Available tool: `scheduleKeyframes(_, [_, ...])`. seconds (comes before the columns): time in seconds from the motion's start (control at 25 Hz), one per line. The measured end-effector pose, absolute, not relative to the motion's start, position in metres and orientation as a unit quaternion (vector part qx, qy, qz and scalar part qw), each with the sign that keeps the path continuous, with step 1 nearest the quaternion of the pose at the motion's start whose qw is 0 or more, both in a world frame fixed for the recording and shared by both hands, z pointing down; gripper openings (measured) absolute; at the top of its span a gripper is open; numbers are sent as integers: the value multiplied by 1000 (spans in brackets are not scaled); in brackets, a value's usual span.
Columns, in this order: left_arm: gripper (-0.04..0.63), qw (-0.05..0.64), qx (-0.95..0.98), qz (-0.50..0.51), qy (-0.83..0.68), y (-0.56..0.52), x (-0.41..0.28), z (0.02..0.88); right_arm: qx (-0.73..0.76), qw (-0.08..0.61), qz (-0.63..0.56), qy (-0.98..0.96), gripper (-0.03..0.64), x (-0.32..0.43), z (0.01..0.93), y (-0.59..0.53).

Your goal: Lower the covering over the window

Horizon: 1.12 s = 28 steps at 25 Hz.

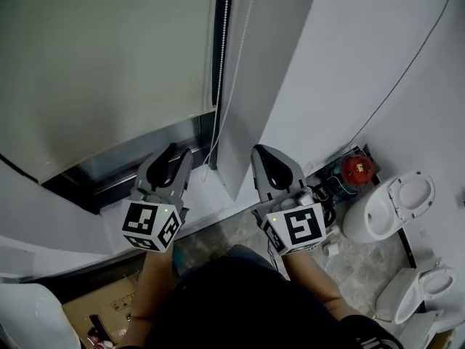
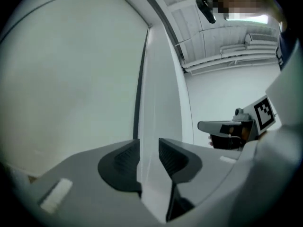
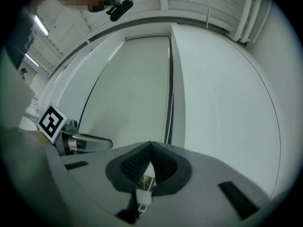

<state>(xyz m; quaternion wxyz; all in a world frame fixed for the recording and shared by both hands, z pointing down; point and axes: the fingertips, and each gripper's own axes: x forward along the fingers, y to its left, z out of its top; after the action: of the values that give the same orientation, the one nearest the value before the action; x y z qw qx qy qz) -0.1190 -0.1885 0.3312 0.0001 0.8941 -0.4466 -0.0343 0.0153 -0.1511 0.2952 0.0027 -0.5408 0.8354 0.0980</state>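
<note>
Pale grey-green fabric roller blind (image 1: 102,57) hangs over most of the window, a dark strip of glass (image 1: 138,147) bare under its hem. Right gripper (image 3: 151,148) jaws pressed together, pinching the white bead chain (image 1: 224,49) at the blind's right edge; left gripper (image 2: 149,145) jaws spread, gripping nothing

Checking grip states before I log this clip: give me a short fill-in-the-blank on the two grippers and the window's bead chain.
1. The right gripper has its jaws ___, with beads of the white bead chain showing between them.
2. The left gripper has its jaws ___, clamping nothing.
3. In the head view, the chain hangs along the ___ edge of the pale fabric roller blind.
Missing words: shut; open; right.
</note>
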Motion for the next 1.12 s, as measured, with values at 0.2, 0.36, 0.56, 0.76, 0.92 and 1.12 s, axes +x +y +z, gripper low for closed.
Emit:
scheduleKeyframes(0.2, [104, -62, 870, -76, -483, -168, -128, 263, -552, 17, 153, 820, 12, 21, 252, -155])
scheduleKeyframes(0.36, [9, -74, 869, -88, -481, -156, -122, 254, -554, 6, 163, 816, 12, 21, 245, -153])
scheduleKeyframes(0.56, [9, -36, 876, -71, -476, -155, -110, 281, -552, -1, 138, 822, 12, 20, 263, -146])
scheduleKeyframes(0.76, [10, -39, 873, -71, -480, -154, -106, 278, -557, 8, 132, 820, 12, 30, 261, -143])
scheduleKeyframes(0.92, [10, -32, 872, -74, -482, -157, -104, 281, -551, 10, 128, 824, 11, 28, 264, -144])
scheduleKeyframes(1.12, [11, -34, 876, -75, -476, -157, -86, 283, -555, 9, 130, 822, 11, 42, 265, -146])
